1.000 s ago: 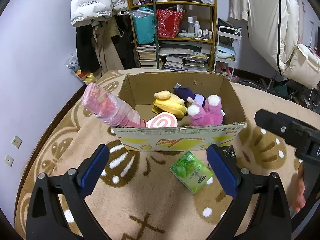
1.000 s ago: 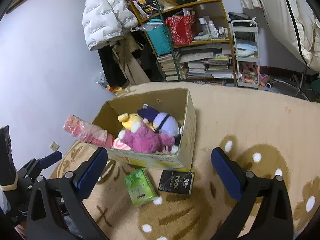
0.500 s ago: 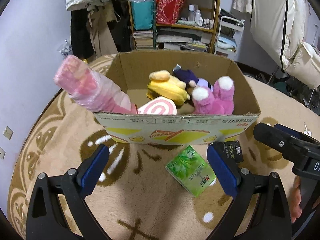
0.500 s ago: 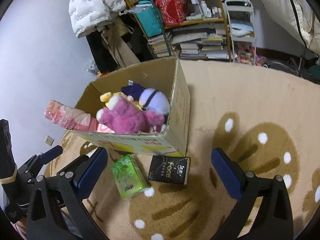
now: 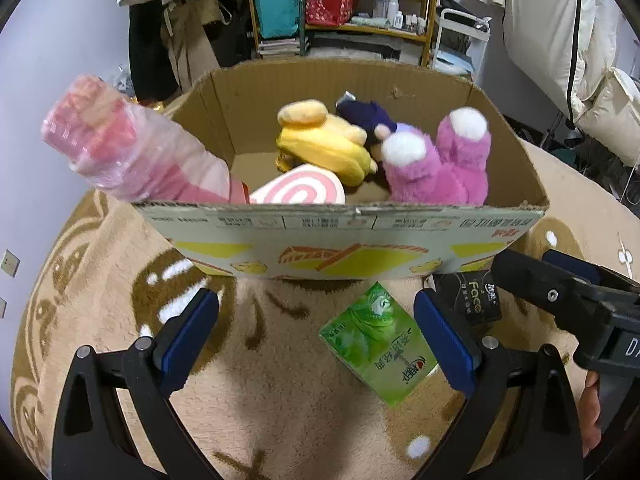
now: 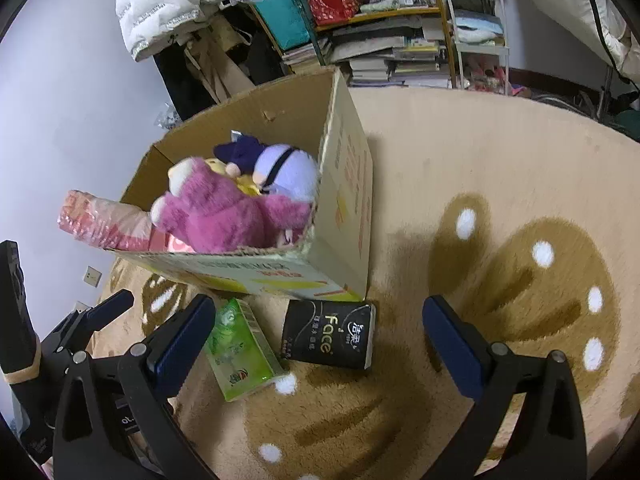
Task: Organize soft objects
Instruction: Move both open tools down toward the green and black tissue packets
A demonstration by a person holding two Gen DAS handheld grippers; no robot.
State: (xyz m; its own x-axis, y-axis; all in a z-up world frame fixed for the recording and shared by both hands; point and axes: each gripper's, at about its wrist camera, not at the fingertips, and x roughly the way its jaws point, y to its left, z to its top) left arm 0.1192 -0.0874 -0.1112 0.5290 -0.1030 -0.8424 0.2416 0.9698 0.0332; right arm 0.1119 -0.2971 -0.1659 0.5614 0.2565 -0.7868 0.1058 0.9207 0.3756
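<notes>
1. The left tool (image 5: 316, 336) is spread wide and empty, low over the rug (image 5: 280, 400), with the green tissue pack (image 5: 378, 354) lying between its fingers, nearer the right one.
2. The right tool (image 6: 318, 342) is also spread and empty; the black tissue pack (image 6: 329, 335) lies flat between its fingers.
3. Both packs sit on the rug just beside the cardboard box (image 5: 340, 240).
4. The box holds a pink plush toy (image 5: 436, 170), a yellow plush toy (image 5: 324, 146) and a wrapped pink roll (image 5: 132, 148) that sticks out over its left edge.
</notes>
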